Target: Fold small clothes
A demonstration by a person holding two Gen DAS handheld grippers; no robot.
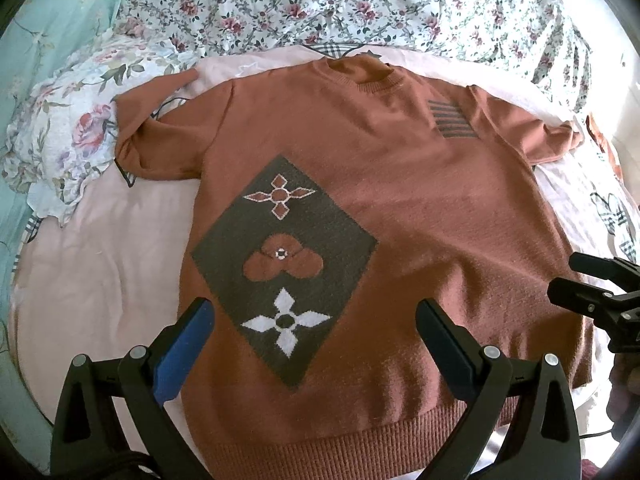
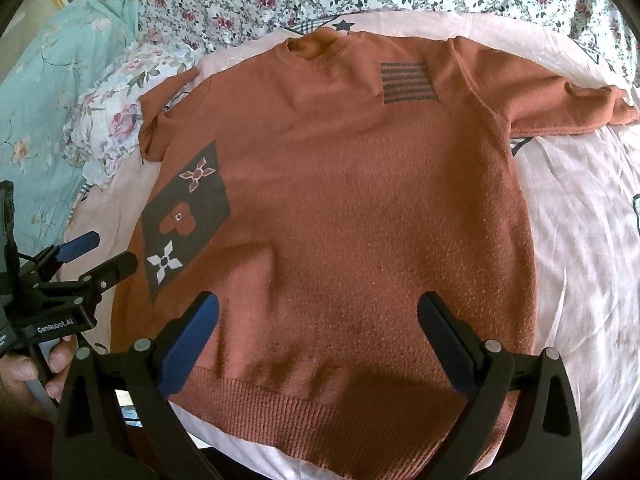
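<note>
The rust-orange short-sleeved knitted sweater (image 1: 400,200) lies face up and spread flat on the pale pink bed sheet (image 1: 100,272), neck hole away from me, ribbed hem (image 1: 360,440) nearest. Nothing is folded yet, I judge. My left hand-held gripper (image 1: 316,320) hangs over the lower front with its jaws wide apart and nothing between them, above the grey diamond panel with three knitted flowers (image 1: 284,264). My right hand-held gripper (image 2: 318,316) is equally wide open and empty over the hem on the other side.

The knit looks thick and soft, so my main worry is pinching only the top layer at the hem; the back layer would then stay behind and the fold would come out lopsided. The sheet beneath is loose too, and a low grab could catch it along with the wool and drag it up.

The far left sleeve (image 1: 160,132) is already rumpled against the floral quilt (image 1: 64,140), while the right sleeve (image 2: 560,108) lies straighter. If I fold without smoothing the rumpled one, it will bunch inside. Lifting my two sides unevenly would skew the whole garment.
</note>
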